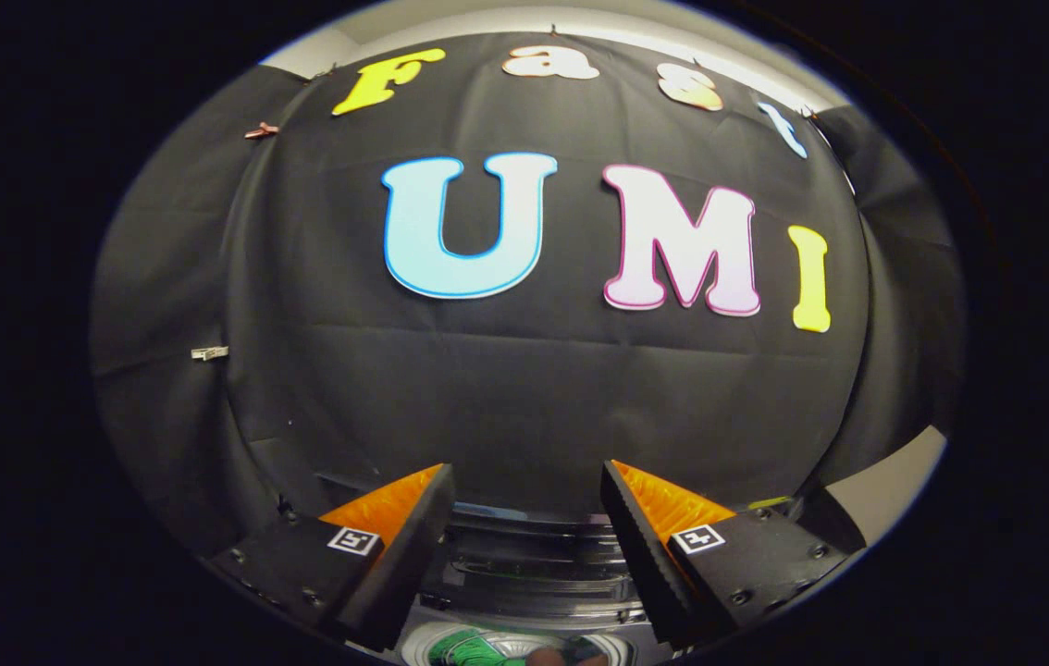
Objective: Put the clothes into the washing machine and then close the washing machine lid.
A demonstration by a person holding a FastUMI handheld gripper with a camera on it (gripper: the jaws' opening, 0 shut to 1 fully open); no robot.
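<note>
The gripper [524,481] points level at the booth's black cloth wall [524,398], its jaws standing wide apart with nothing between them. Each finger carries a small square black-and-white marker tag [353,540] near its base; the patterns are coded blocks, not readable writing, and no brand or label text can be made out on the machine below.

Low between the fingers, just under their tips, sits the washing machine [534,573], seen from above: dark stepped ridges of its top edge run across the gap, and beneath them a pale round rim [423,647] circles the drum opening. Inside that opening lies a green piece of clothing [478,649], only partly visible. A small dark rounded shape at the near edge of the opening is too cropped to identify. The lid itself cannot be told apart from the ridged top.

On the cloth to the left, a pale clip [209,352] and a reddish clip [261,130] pin the fabric. A strip of light surface [885,490] shows past the right finger. Ahead of the fingertips the space up to the wall is open and unobstructed.
</note>
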